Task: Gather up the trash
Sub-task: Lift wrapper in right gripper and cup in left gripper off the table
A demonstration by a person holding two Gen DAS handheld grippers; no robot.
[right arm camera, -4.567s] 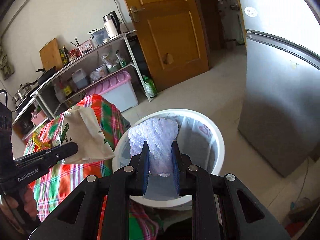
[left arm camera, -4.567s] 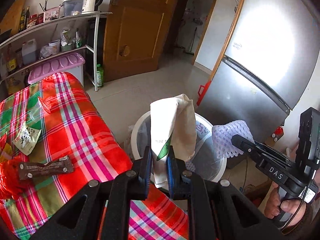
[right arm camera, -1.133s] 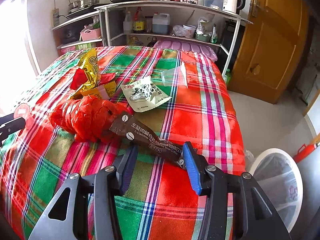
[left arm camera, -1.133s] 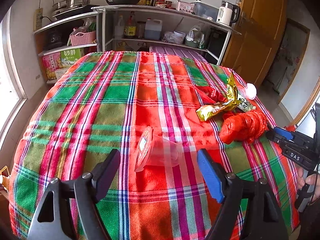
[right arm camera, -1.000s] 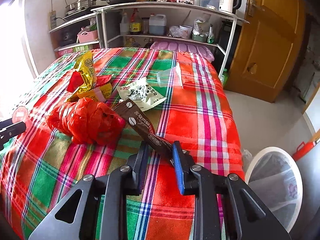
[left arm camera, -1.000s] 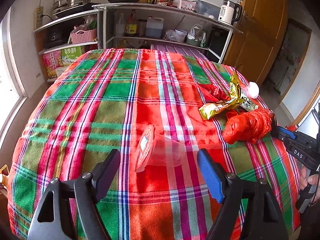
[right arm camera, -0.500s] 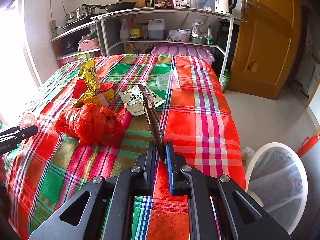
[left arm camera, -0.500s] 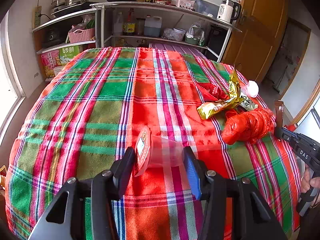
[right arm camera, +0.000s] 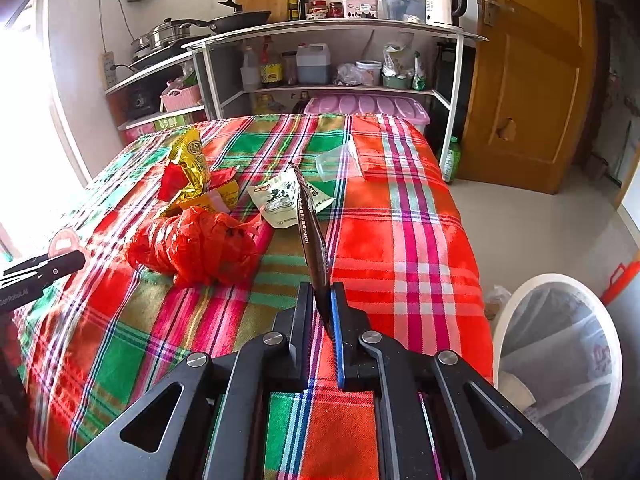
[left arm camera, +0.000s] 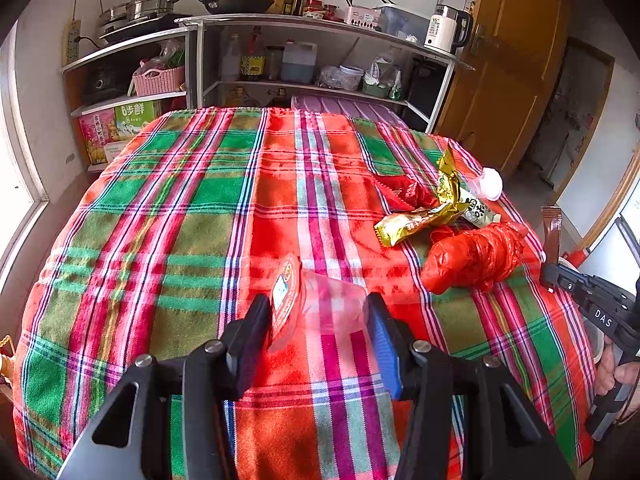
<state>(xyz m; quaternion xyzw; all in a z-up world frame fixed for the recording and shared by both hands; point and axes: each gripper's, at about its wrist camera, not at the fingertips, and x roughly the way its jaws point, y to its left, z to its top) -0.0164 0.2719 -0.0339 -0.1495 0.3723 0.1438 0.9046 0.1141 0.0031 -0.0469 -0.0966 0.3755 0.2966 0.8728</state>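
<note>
The left hand-held gripper (left arm camera: pixel 318 316) is clamped on a clear cup (left arm camera: pixel 320 306) lying on its side on the plaid table (left arm camera: pixel 192 208), its red lid (left arm camera: pixel 285 288) against the left finger. Ahead and to its right lie a crumpled red bag (left arm camera: pixel 476 256), a gold wrapper (left arm camera: pixel 424 216) and a red wrapper (left arm camera: pixel 404 192). The right hand-held gripper (right arm camera: pixel 320 300) is shut tight on a brown wrapper (right arm camera: pixel 312 232) that stands up edge-on between its fingers. Only its view shows the white bin (right arm camera: pixel 560 360) on the floor to its lower right, a white snack packet (right arm camera: pixel 280 200) just ahead and a clear bag (right arm camera: pixel 340 162) beyond. The left view alone shows the brown wrapper's flat face (left arm camera: pixel 552 232) and the person's fingers (left arm camera: pixel 608 372) on the right handle.
</note>
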